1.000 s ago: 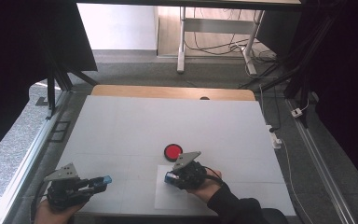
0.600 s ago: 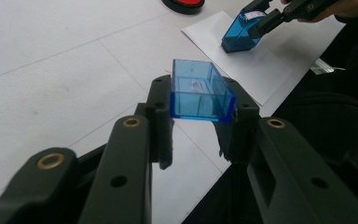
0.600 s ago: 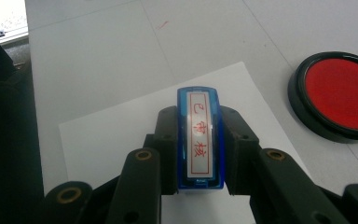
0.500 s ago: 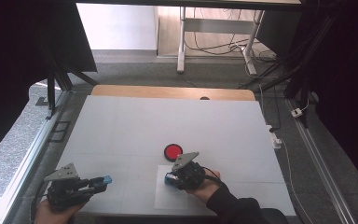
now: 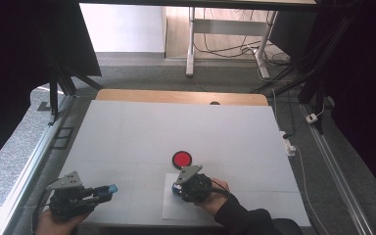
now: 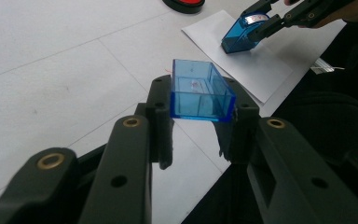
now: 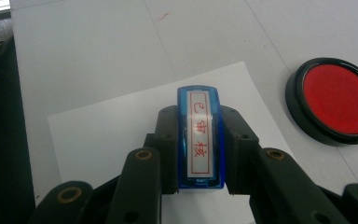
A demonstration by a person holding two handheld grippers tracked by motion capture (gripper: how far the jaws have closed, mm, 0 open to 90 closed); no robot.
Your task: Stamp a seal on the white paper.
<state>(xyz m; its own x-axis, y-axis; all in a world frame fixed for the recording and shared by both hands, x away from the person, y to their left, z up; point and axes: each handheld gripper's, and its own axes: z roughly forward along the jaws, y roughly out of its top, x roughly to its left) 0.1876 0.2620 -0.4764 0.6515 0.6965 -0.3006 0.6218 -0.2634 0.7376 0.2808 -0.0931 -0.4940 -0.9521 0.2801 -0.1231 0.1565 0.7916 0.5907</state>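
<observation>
White worktop [image 5: 127, 132] on grey floor: one white paper sheet [image 5: 169, 208], one round red ink pad [image 5: 181, 159], left gripper [image 6: 198, 135] jaws clamped on one clear blue plastic cap [image 6: 200, 91], right gripper [image 7: 198, 154] jaws clamped on one blue plastic stamp [image 7: 199, 135].

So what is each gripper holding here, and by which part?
Left gripper clamps the blue stamp cap by its two side walls. Right gripper grips the blue stamp by its long sides.

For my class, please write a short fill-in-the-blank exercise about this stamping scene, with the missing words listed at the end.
1. The left gripper is shut on a clear ____ cap.
2. The right gripper holds the blue stamp over a sheet of ____ paper.
3. The round ink pad on the table has a ____ surface.

Missing words: blue; white; red
</observation>
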